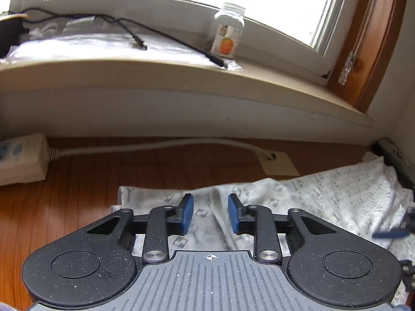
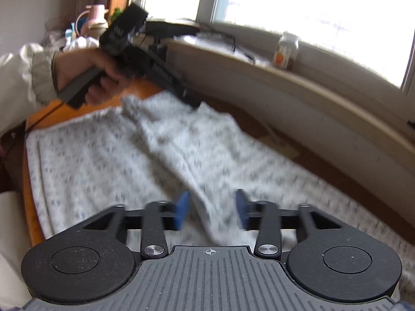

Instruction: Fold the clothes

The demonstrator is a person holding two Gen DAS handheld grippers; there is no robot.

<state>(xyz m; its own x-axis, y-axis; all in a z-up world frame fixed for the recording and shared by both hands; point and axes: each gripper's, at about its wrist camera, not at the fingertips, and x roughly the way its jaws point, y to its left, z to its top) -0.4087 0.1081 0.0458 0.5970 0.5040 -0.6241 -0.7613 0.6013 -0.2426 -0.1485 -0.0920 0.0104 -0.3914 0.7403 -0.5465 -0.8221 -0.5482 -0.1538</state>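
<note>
White grey-patterned knit garment (image 2: 103, 160) lay lengthwise left-to-right on the wooden table (image 1: 64, 202); its raised fold ridge (image 1: 220, 215) sat between the left gripper (image 1: 210, 213)'s parted, empty fingers. Right gripper (image 2: 211, 211) also gaped, straddling cloth.

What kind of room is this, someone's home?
Probably a lived-in home: a patterned garment spread on a wooden table under a windowsill, which holds a small bottle and charging cables.

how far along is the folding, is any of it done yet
Early. Done: the patterned garment lies spread on the wooden table, one strip folded over its middle. In hand: nothing; left claw and right claw are open above it. Left: the main folds.
</note>
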